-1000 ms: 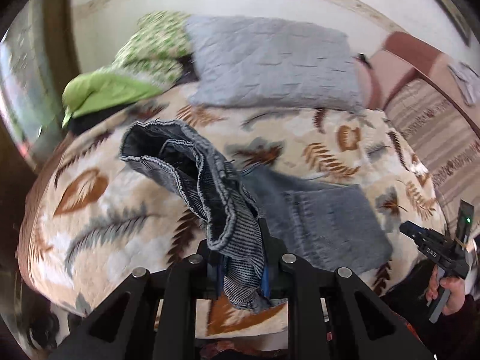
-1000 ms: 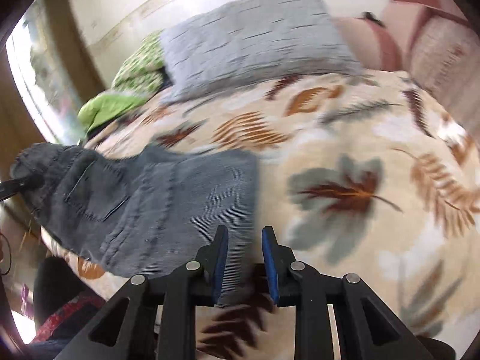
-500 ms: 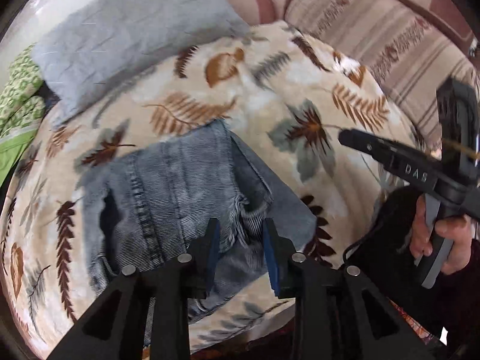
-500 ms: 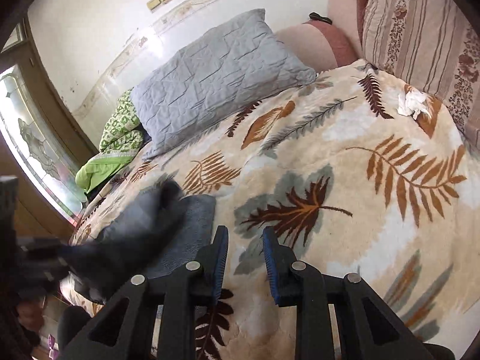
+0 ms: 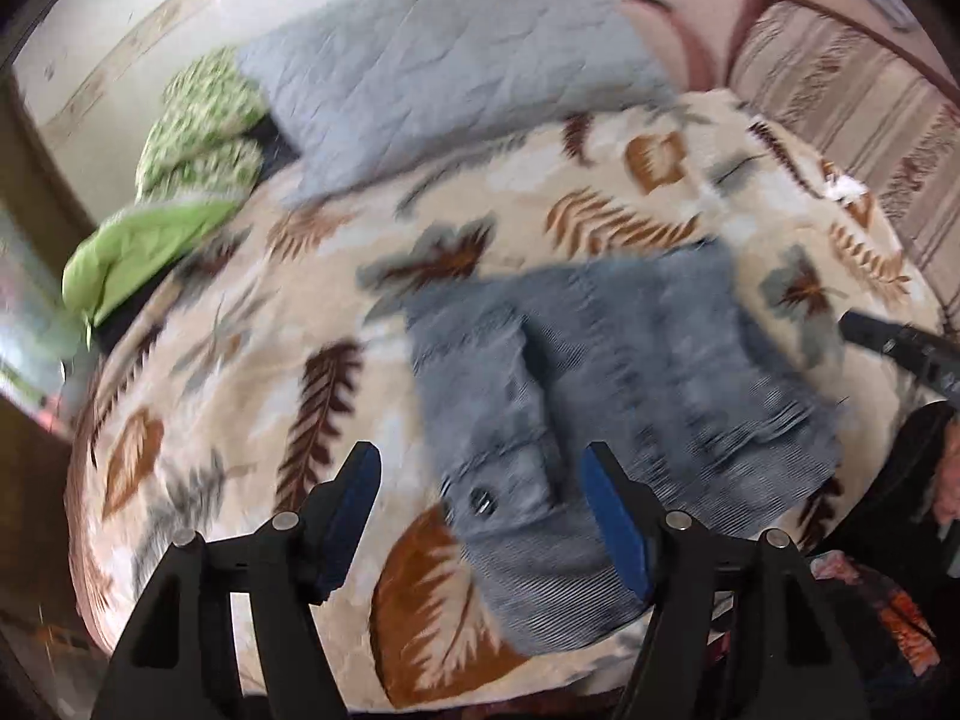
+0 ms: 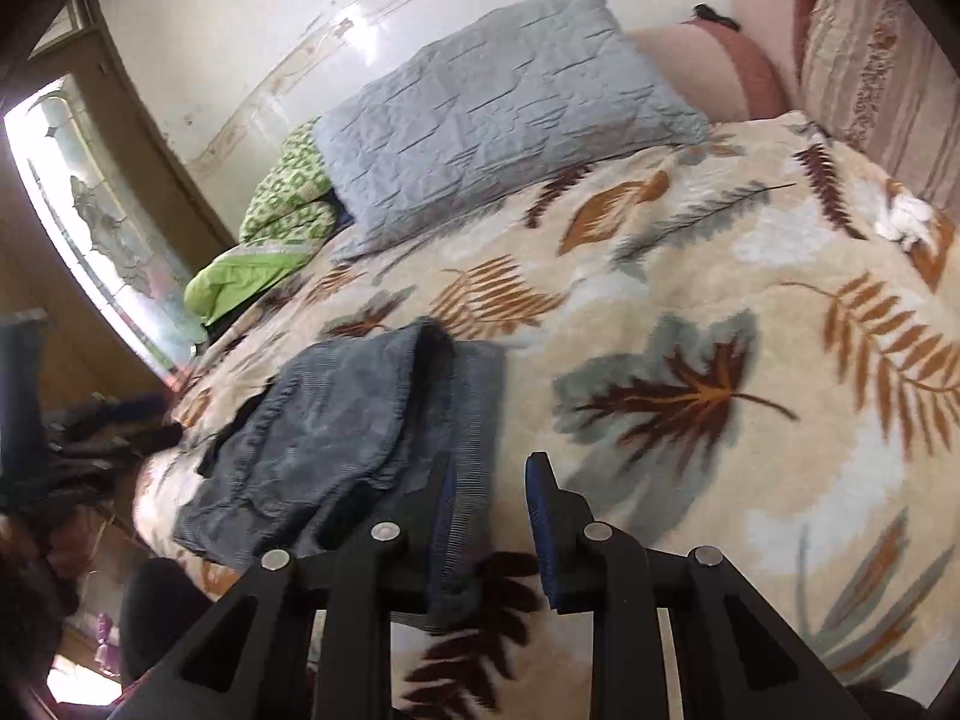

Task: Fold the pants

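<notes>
1. The left gripper (image 5: pixel 480 498) has its jaws spread wide apart with nothing between them; they hang above the bed's near edge.
2. The pants (image 5: pixel 612 420), grey-blue denim, lie folded in a heap on the leaf-patterned blanket (image 5: pixel 252 372), just ahead of the left jaws and reaching off to their right; the view is motion-blurred.
3. The right gripper (image 6: pixel 489 507) has its jaws parted a modest gap and grips nothing. An edge of the pants (image 6: pixel 336 444) lies under and beside its left jaw; whether it touches cannot be told.
4. Far ahead of both sets of jaws a grey quilted pillow (image 6: pixel 498 102) rests at the head of the bed, with a green bundle of bedding (image 6: pixel 264 240) beside it on the left.
5. The right gripper's tip (image 5: pixel 900 342) shows at the right edge of the left wrist view, beyond the pants.
</notes>
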A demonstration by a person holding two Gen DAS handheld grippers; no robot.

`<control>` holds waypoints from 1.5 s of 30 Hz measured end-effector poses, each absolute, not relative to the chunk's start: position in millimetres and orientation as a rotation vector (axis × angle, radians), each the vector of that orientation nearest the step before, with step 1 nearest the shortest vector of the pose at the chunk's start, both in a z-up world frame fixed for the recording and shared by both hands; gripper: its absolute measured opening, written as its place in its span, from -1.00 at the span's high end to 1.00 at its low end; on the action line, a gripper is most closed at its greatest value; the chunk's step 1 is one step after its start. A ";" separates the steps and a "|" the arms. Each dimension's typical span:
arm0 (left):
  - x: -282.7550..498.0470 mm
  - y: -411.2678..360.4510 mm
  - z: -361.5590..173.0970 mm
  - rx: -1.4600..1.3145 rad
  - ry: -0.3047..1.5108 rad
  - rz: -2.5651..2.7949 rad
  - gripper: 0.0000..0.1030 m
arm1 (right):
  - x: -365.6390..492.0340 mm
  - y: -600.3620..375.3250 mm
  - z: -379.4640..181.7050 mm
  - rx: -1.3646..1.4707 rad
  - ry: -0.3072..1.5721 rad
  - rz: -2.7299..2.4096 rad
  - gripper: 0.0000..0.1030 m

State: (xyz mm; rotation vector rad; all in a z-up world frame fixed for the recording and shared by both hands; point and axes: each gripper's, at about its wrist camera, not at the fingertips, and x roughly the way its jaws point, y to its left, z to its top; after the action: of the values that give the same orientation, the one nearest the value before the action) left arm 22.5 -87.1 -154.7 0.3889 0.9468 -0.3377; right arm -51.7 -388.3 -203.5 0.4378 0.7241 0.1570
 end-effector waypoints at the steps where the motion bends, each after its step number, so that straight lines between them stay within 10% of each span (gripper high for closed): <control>1: 21.9 -85.1 -161.5 0.390 0.961 -0.330 -0.37 | -47.7 -381.8 -200.2 0.432 0.725 0.169 0.47; 11: 18.3 -93.7 -185.4 0.480 0.944 -0.352 -0.37 | 36.2 -297.9 -155.1 0.328 0.757 0.273 0.47; 18: 18.1 -100.2 -205.7 0.499 0.950 -0.365 -0.37 | 76.1 -306.7 -244.8 0.522 1.079 0.204 0.47; 30: 14.9 -108.5 -159.4 0.470 0.857 -0.364 -0.37 | 22.0 -336.6 -213.6 0.502 0.942 0.225 0.47; 45: 30.5 -132.2 -210.2 0.425 1.069 -0.268 -0.95 | -14.8 -341.1 -250.2 0.492 0.977 0.240 0.44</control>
State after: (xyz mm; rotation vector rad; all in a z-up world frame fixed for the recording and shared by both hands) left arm 30.5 -132.2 -210.2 0.4254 1.0688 -0.2678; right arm -14.8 -341.1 -250.2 0.4918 0.9770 0.2401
